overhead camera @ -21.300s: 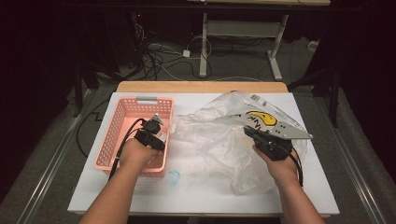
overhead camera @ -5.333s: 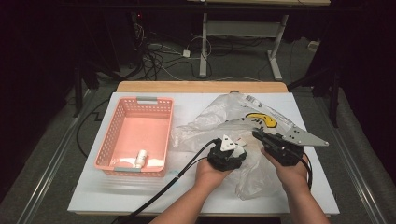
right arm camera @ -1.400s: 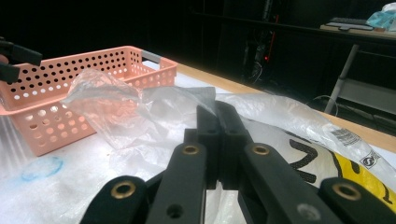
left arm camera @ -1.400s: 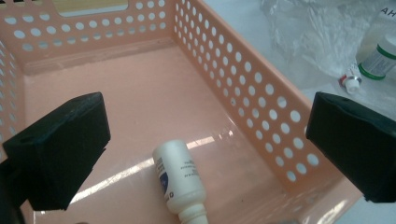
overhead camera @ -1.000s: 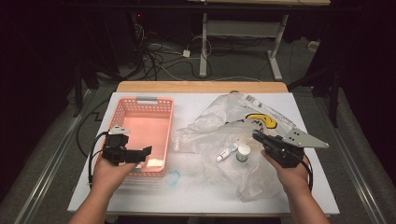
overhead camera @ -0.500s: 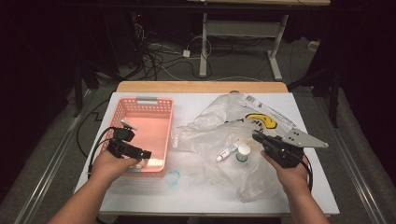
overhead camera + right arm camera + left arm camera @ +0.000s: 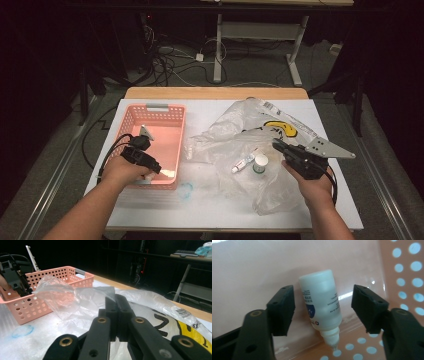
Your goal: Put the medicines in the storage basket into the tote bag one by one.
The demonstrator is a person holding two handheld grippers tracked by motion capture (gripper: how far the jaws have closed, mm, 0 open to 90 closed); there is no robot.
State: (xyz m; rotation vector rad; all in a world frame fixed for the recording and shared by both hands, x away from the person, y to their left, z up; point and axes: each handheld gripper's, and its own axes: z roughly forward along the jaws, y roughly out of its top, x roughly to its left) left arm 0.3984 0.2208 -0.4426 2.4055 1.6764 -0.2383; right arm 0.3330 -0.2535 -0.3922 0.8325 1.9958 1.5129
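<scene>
Between the earlier frames and this one, the left gripper [image 7: 152, 167] has moved from beside the pink basket [image 7: 131, 121] into its near end, and its jaws have just been closing. In the left gripper view those jaws stand half open on either side of a small white dropper bottle [image 7: 321, 302], which lies on the basket floor with its nozzle toward the camera; neither pad touches it. Perforated basket walls rise to the right of the bottle. Right gripper [image 7: 278, 146]: jaws fully closed, pressing a fold of the clear plastic bag [image 7: 235, 125] that spreads over the white desk [image 7: 210, 210]. On the bag, just left of this gripper, stand a white-capped bottle [image 7: 259, 164] and a small tube [image 7: 243, 162].
</scene>
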